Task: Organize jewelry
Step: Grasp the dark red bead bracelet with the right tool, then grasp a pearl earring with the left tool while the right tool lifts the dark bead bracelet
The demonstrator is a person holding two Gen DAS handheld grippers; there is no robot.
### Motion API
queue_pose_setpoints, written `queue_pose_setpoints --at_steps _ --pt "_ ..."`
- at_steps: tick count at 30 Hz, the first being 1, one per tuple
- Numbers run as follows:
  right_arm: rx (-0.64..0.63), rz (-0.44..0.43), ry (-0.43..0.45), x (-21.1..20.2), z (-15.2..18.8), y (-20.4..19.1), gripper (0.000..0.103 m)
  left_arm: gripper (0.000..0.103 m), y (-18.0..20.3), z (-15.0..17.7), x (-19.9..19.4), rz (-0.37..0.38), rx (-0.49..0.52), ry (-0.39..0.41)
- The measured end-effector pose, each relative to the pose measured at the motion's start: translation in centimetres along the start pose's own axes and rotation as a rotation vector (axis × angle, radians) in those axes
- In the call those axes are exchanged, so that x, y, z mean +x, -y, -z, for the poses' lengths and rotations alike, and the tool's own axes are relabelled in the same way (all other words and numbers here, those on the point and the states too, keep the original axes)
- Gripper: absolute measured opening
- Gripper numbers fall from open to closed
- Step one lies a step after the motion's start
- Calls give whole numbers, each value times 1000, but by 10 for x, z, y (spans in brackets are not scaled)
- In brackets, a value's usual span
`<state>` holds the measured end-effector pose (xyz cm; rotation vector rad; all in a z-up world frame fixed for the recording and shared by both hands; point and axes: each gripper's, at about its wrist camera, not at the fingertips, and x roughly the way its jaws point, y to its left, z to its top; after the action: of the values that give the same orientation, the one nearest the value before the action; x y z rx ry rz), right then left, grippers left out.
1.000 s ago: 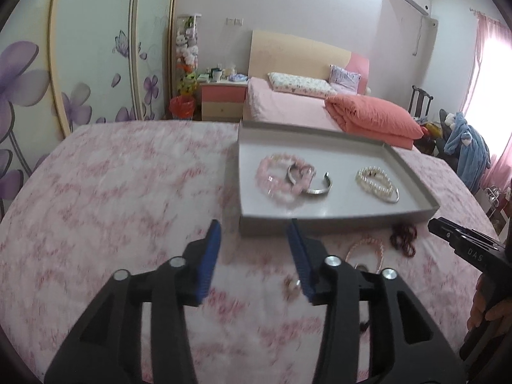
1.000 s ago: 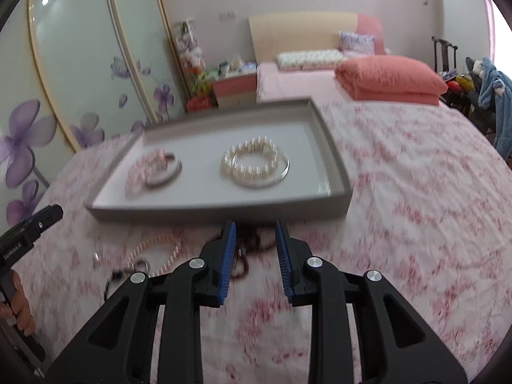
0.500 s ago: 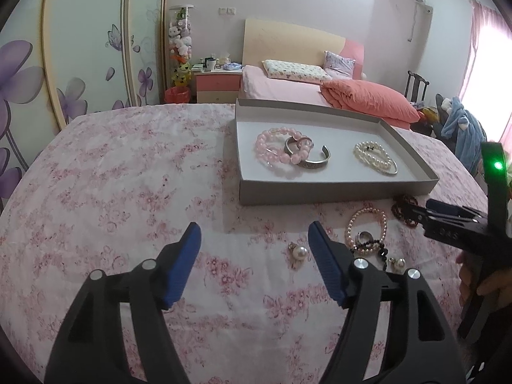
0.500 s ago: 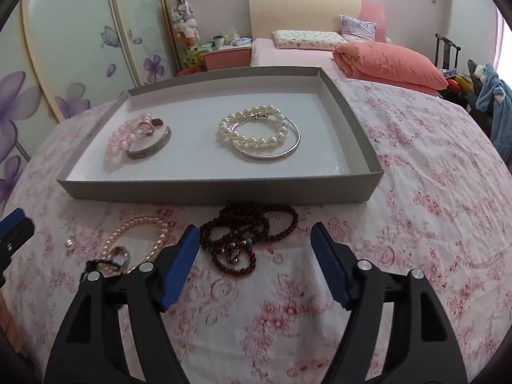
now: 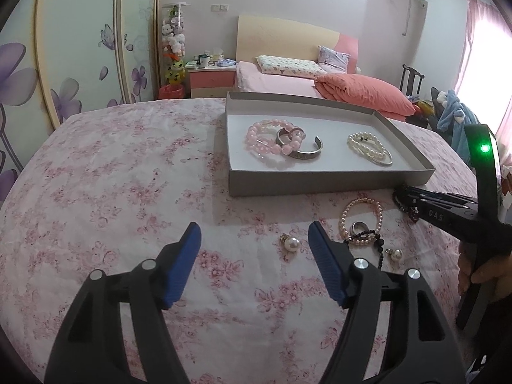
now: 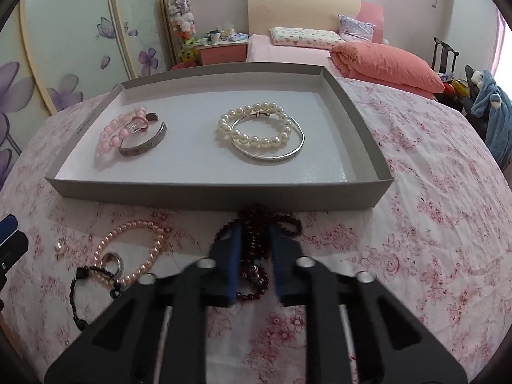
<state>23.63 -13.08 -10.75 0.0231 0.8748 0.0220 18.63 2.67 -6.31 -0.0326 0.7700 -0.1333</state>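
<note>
A grey tray (image 6: 220, 196) (image 5: 320, 185) on the pink floral bedspread holds a pink bead bracelet (image 6: 110, 134), a silver cuff (image 6: 144, 147), a white pearl bracelet (image 6: 256, 124) and a silver bangle (image 6: 288, 153). In front of the tray lies a dark red bead bracelet (image 6: 256, 224). My right gripper (image 6: 254, 240) has its blue fingers closed around it. To its left lie a pink pearl strand (image 6: 137, 249) (image 5: 361, 217), a ring (image 6: 112, 260), a black cord (image 6: 83, 288) and pearl earrings (image 5: 292, 243). My left gripper (image 5: 254, 240) is open and empty above the bedspread.
The right gripper's body (image 5: 448, 214), with a green light, shows at the right of the left wrist view. A second bed with a coral quilt (image 6: 384, 60), a nightstand (image 6: 224, 51) and a wardrobe with purple flowers (image 6: 64, 48) stand behind.
My right gripper opened wide, moved down over the dark red bracelet and closed on it. My left gripper opened and drew back from the tray.
</note>
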Motion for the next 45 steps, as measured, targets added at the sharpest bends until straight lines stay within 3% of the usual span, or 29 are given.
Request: queue_pose_setpoints --at_steps 7,14,23,30,38,41,45 --pt "-5 7 -11 -12 13 13 10 67 9 4 1 7 40 -22" --pt "-21 27 2 -16 18 12 10 60 26 10 12 9 79 -70" --pt "-9 11 1 -16 18 15 10 39 35 6 38 -33 68 -136" --pt "3 -5 1 -16 18 19 10 24 39 4 42 -50 75 -136" --pt "10 -13 0 -16 19 20 10 23 39 4 42 -52 75 -136" --pt "10 -13 1 -16 19 20 10 14 38 4 42 -55 73 -135" --pt "14 -18 2 -16 19 21 10 14 37 5 40 -55 79 -134"
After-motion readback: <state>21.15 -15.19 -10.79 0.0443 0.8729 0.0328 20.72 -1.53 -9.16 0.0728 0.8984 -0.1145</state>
